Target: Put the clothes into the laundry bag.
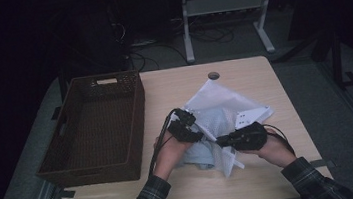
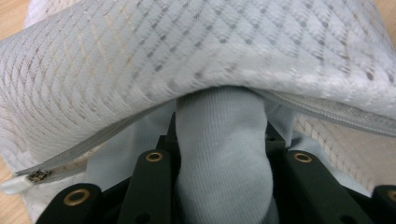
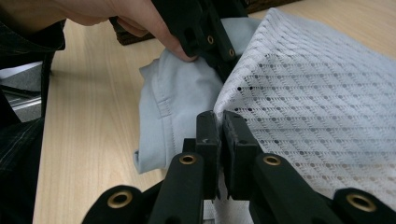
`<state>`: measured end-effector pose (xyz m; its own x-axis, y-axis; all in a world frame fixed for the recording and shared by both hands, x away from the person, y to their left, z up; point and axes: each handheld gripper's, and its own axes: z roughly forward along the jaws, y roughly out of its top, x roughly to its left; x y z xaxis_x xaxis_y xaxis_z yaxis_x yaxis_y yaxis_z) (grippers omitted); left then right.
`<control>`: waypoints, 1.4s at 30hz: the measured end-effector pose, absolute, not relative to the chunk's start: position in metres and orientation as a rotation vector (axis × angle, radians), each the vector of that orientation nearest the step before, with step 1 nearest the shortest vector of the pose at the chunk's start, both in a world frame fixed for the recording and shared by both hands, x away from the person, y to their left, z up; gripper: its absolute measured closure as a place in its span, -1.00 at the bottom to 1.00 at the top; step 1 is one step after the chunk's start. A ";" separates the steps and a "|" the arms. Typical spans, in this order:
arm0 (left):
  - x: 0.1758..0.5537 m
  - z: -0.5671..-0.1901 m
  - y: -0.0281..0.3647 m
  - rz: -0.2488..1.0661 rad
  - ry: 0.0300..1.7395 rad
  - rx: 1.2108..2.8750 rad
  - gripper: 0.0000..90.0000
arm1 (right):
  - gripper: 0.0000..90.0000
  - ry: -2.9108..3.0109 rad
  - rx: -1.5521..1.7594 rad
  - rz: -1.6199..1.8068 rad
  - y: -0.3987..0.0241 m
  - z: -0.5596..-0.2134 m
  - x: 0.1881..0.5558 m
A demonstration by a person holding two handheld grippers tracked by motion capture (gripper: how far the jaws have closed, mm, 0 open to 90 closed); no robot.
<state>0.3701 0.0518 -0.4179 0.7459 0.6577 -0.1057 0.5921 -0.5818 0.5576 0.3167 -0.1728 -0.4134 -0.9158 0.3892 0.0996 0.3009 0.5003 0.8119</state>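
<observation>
A white mesh laundry bag (image 1: 225, 106) lies on the middle of the table, and a light blue garment (image 1: 198, 156) spills out at its near side. My left gripper (image 1: 190, 128) is shut on a bunched fold of the garment (image 2: 224, 154), whose end sits just inside the bag's (image 2: 196, 51) zipped mouth (image 2: 93, 144). My right gripper (image 1: 222, 141) is shut on the bag's edge; in its own view the jaws (image 3: 218, 119) pinch the mesh (image 3: 327, 112) beside the garment (image 3: 177, 98). The left gripper (image 3: 205, 32) and its hand (image 3: 140, 18) appear beyond.
A dark brown wicker basket (image 1: 97, 128) stands at the table's left side with nothing in it. A round cable hole (image 1: 213, 75) sits near the table's far edge. A white label (image 1: 247, 116) lies on the bag. Desk legs and cables are on the floor behind.
</observation>
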 end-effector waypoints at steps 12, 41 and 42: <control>0.374 -0.432 0.042 0.124 0.914 2.349 0.22 | 0.89 2.631 0.661 1.359 -0.188 -0.423 0.317; 0.325 -0.412 0.108 0.163 0.833 2.239 -0.64 | 0.88 2.572 0.754 1.340 -0.208 -0.425 0.316; 0.324 -0.414 0.110 0.171 0.841 2.239 -0.65 | 0.88 2.572 0.762 1.338 -0.209 -0.425 0.316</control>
<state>0.3238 0.1102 -0.4144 0.7778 0.6166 -0.1220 0.5201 -0.5224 0.6757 0.3162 -0.2094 -0.4248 -0.8610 0.4982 0.1024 0.3699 0.4752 0.7983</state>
